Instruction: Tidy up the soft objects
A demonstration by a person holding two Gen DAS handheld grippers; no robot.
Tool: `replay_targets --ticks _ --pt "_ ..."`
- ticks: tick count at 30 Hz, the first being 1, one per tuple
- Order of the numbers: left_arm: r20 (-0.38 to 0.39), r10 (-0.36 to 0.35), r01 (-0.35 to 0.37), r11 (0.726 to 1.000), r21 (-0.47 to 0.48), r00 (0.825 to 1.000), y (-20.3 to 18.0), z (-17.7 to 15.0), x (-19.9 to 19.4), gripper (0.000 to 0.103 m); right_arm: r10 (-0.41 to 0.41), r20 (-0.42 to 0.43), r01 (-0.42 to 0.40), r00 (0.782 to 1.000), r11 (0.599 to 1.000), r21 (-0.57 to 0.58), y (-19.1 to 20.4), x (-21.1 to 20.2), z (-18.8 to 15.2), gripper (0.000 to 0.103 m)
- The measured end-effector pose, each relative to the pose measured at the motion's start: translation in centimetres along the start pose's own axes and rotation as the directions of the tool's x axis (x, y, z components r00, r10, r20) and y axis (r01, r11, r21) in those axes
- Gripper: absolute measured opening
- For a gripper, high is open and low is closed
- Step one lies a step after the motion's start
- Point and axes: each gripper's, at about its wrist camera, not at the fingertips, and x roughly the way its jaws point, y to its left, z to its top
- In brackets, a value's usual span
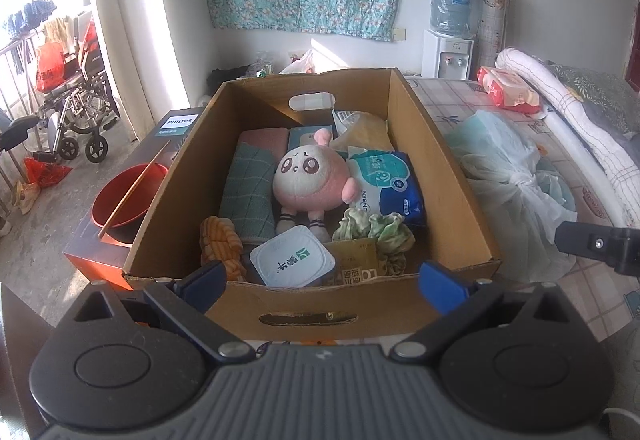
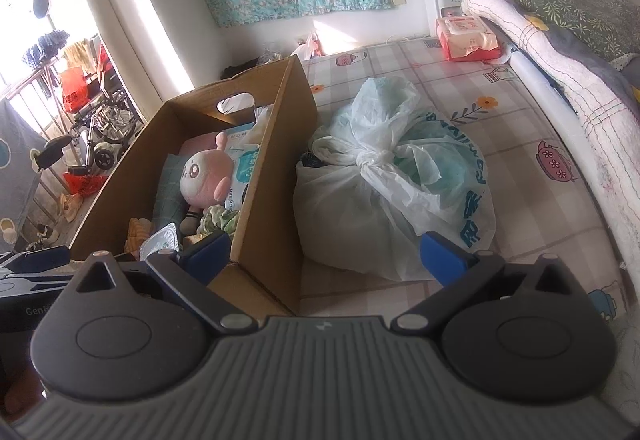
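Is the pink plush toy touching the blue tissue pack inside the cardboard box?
Touching. The left wrist view shows the plush toy's arm resting against the tissue pack, with no gap.

The left black two-finger gripper with blue pads (image 1: 324, 278) was held tilted downward, its jaws spread wide with nothing clamped between them. The right black two-finger gripper with blue pads (image 2: 325, 253) was likewise angled downward, jaws fully parted and empty.

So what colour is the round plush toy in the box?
The plush toy is pink with a white face, clearest in the left wrist view.
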Motion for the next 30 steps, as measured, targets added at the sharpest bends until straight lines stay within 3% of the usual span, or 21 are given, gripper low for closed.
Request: replay_targets --ticks 7,15,30 --pt "-0.023 -0.006 0.005 1.0 -0.012 1.0 -0.1 -0.2 0.1 0.103 -0.027 -0.034 0.025 0.999 0.998 -0.05 1.1 0.5 -0.3 0.102" --pt "-0.046 -0.012 0.009 0.999 -0.052 0.999 -0.1 0.0 0.5 0.103 0.001 -0.072 -0.008 0.997 0.995 -0.096 2.2 1.5 -0.3 0.102" --pt "-0.077 -0.008 0.001 0.997 -0.081 0.997 -0.1 -0.3 1.1 0.103 -0.019 -0.089 0.006 0.996 0.989 -0.146 3.1 2.5 -0.5 0.102"
